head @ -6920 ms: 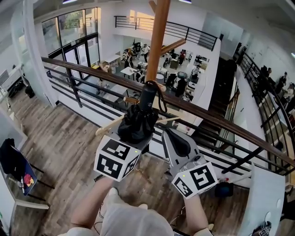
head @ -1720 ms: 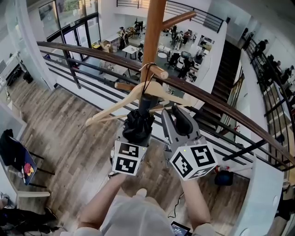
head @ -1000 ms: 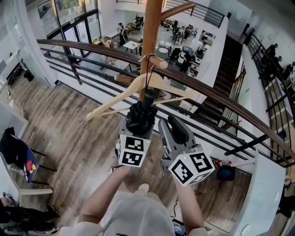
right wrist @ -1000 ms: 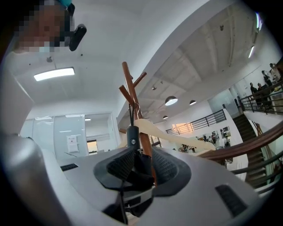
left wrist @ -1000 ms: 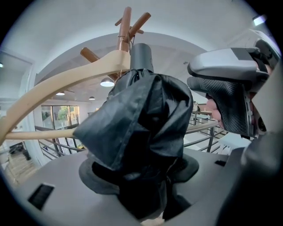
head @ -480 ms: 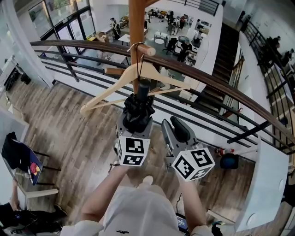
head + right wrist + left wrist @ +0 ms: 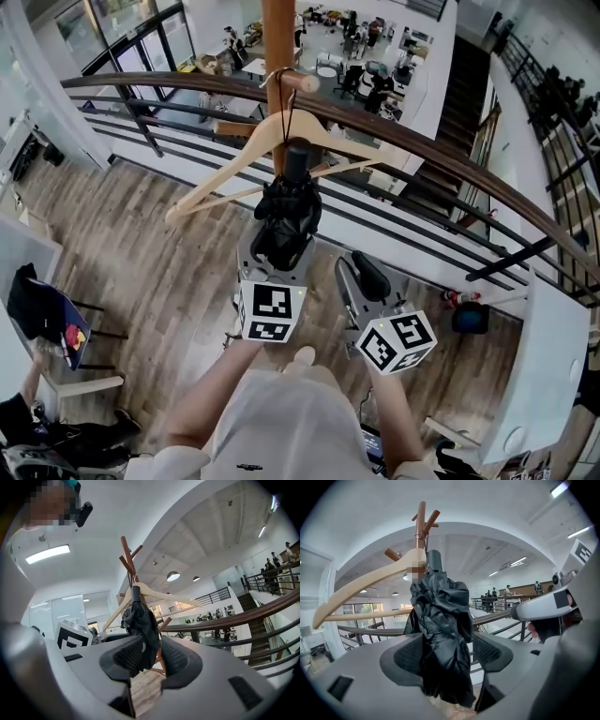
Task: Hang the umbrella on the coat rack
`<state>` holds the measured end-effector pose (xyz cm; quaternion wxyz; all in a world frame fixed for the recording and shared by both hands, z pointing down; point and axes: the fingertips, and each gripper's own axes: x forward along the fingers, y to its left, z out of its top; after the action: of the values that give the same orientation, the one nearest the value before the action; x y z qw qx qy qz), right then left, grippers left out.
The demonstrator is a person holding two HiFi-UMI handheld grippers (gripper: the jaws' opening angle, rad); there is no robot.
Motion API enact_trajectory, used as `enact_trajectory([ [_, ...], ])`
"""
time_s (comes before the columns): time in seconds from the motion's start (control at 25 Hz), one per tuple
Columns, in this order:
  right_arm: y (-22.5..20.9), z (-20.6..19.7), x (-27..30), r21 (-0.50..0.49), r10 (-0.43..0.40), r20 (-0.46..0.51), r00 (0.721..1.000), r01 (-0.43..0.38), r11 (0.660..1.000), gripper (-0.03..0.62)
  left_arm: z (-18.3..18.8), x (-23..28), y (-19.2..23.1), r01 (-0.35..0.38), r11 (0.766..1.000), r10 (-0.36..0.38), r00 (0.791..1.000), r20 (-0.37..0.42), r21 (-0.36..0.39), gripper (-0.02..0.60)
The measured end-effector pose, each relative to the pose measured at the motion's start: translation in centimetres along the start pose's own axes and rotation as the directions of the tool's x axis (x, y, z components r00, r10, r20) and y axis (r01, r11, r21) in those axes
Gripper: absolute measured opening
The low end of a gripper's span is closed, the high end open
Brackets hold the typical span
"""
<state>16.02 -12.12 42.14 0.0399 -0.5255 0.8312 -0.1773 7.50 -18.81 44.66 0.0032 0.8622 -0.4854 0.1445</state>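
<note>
- Umbrella (image 7: pixel 286 220): black cloth, crumpled, faintly glossy.
- Rack (image 7: pixel 278 37): reddish-brown wood, smooth, with a varnished sheen.
- Hanger (image 7: pixel 225 173): pale wood, smooth, matt.
- Left gripper (image 7: pixel 447 656): grey plastic, matt; pads (image 7: pixel 492 651) dark and finely textured.
- Floor (image 7: pixel 141 272): grained wood planks, matt.
- Railing (image 7: pixel 422 141): smooth brown wooden handrail, dark metal bars.

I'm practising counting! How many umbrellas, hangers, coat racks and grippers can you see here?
Umbrella: 1
Wooden hanger: 1
Coat rack: 1
Grippers: 2, the left gripper and the right gripper
Total: 5
</note>
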Motion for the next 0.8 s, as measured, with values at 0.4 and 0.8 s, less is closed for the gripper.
enact_trajectory([
  [0.4, 0.6, -0.1, -0.5, -0.021, 0.002, 0.018, 1.000, -0.002, 1.000, 0.110, -0.4, -2.4, -2.6, 0.058, 0.998, -0.057, 0.998, -0.008, 0.016, 0.321],
  [0.8, 0.0, -0.1, -2.0, -0.056, -0.013, 0.045, 0.999, 0.016, 0.998, 0.084, -2.8, -5.6, -5.4, 0.133, 0.989, -0.137, 0.989, -0.058, -0.060, 0.319],
])
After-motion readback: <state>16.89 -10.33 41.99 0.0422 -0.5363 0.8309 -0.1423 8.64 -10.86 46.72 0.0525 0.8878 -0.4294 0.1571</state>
